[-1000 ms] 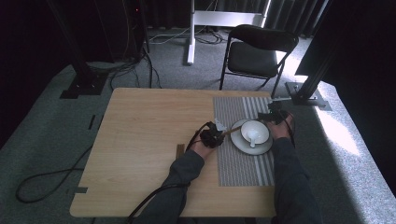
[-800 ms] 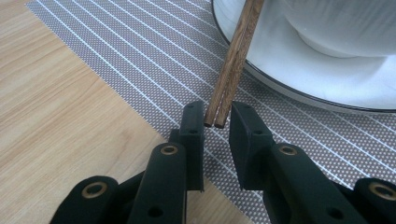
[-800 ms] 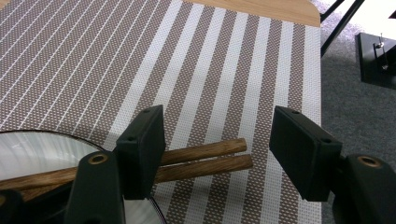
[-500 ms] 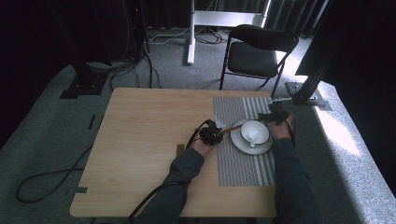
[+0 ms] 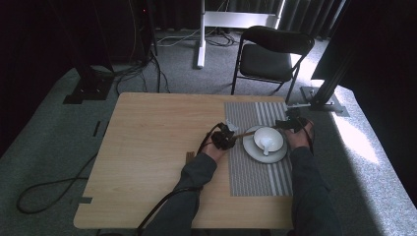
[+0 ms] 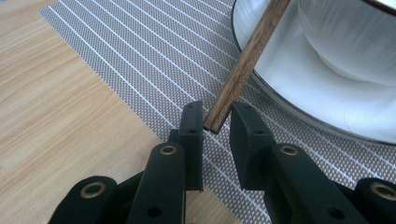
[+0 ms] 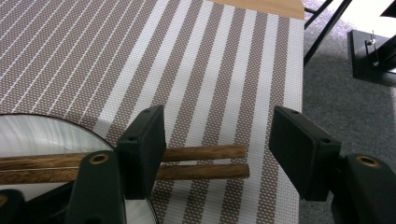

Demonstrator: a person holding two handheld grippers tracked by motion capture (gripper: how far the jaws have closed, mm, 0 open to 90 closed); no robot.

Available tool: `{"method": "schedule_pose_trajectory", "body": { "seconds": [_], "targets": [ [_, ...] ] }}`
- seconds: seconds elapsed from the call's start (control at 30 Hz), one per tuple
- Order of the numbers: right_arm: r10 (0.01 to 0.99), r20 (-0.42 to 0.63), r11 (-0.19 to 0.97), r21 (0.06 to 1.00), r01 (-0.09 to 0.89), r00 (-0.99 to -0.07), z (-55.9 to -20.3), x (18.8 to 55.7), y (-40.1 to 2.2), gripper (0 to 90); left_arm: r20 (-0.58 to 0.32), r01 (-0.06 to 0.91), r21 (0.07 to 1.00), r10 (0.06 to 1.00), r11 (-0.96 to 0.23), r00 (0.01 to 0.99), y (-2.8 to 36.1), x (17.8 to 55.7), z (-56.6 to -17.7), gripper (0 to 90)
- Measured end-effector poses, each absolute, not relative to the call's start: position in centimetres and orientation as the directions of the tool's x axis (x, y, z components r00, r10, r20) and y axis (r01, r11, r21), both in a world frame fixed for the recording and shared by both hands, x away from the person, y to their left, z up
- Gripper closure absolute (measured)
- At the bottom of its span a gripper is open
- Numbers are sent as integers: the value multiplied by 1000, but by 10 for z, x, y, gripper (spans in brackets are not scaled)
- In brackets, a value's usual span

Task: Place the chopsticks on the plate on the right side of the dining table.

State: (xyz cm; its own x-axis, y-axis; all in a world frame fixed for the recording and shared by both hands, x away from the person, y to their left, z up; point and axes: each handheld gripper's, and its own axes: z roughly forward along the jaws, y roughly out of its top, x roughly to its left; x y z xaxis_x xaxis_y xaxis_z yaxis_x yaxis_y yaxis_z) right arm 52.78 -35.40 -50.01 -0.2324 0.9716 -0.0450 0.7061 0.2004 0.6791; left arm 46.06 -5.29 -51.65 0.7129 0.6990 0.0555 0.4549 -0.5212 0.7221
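Left gripper (image 6: 217, 119): jaws narrowly apart about one brown wooden chopstick (image 6: 245, 63), which leaned on one white black-rimmed plate (image 6: 299, 88). Right gripper (image 7: 219, 140): jaws wide apart, two brown wooden chopstick ends (image 7: 205, 161) lying between them over one grey striped placemat (image 7: 210, 70).

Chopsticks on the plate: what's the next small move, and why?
Probably close the right gripper on the pair of chopsticks. Their ends lie side by side between its open jaws, over the striped placemat, with a clear gap to the far jaw. At the other side the left gripper already has a stick end between its jaws at the plate rim.
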Motion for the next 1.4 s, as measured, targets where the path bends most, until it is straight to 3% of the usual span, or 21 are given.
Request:
{"method": "schedule_pose_trajectory", "body": {
  "seconds": [1.4],
  "targets": [
    [976,-36,184,675,715,-217,-501,515,-367,365,80,454,702,694,-549,715,-63,475,-515,742]
  ]
}}
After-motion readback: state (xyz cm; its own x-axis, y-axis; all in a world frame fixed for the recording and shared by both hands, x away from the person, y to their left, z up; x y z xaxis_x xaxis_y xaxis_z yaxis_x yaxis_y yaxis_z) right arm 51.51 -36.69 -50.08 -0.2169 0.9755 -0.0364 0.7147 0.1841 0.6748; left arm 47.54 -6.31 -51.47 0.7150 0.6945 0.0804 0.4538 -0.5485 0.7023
